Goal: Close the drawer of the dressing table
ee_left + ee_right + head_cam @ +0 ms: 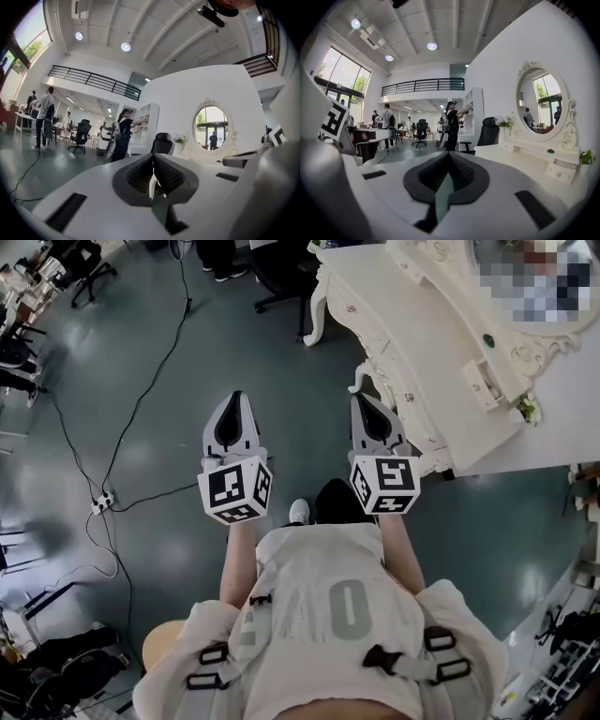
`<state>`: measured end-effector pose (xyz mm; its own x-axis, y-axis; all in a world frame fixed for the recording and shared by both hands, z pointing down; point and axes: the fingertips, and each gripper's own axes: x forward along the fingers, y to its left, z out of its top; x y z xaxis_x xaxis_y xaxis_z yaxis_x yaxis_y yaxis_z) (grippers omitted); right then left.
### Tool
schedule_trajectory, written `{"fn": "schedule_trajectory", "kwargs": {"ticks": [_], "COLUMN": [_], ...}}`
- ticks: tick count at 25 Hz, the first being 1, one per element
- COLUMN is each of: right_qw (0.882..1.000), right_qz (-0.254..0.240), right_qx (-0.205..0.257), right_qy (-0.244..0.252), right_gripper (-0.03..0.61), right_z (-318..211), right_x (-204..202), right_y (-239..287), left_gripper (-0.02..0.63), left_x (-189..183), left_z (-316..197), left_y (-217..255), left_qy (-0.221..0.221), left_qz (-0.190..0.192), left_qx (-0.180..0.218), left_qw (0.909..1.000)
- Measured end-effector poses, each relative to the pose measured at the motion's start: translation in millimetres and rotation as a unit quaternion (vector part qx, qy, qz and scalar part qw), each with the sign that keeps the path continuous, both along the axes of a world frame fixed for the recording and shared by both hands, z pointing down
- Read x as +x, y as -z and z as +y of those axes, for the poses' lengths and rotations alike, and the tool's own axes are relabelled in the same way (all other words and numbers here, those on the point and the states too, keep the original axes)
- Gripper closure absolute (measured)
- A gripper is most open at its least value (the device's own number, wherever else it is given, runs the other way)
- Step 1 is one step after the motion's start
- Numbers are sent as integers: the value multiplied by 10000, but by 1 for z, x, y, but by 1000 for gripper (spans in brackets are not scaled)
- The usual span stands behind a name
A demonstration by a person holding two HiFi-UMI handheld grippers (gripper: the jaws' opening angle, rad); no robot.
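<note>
Print on my pale short-sleeved shirt (328,615) shows one large grey "0", or perhaps the letter O; I can read nothing else on it. Just ahead of my forearms sit the two black-and-white marker cubes, which carry square patterns, not words. My left gripper (234,396) has its ribbed black pads (138,174) pressed together with nothing between them, above the bare grey-green floor (187,362). My right gripper (362,397) is likewise closed and empty. Its tip is just beside the carved front edge of the white ornate dressing table (422,334); whether it touches I cannot tell. Small round knobs mark the drawer fronts (354,313) along that edge, and I cannot tell whether one stands out. Farther off, the table bears an oval white-framed mirror (541,101) and a small green plant (586,157). A black office chair (490,133) stands beyond its far end.
</note>
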<state>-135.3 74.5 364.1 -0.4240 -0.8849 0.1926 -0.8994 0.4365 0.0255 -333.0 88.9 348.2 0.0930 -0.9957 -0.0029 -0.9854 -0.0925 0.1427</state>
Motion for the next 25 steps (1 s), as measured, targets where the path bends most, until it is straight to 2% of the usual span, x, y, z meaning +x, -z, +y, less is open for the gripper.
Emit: {"fn": "schedule_trajectory", "kwargs": {"ticks": [9,13,25], "right_qw": [9999,9999,9995], "right_qz": [-12,-70,-122], "right_qx": [-99,5,184], "right_qy": [111,112,-207], "right_gripper": [571,571,571], "right_z": [-68,-110,-247], "right_x": [-7,-3,61], "right_y": [-17,-11,10], "left_gripper": [594,594,594], "left_x": [5,12,70], "left_z": [-60,-101,-249], "left_y": [-18,-12,15], "left_qy": [-71,-141,-407], "left_qz": [18,-65,-167], "left_qx": [-148,-71,156], "left_qw": [9999,9999,9989]}}
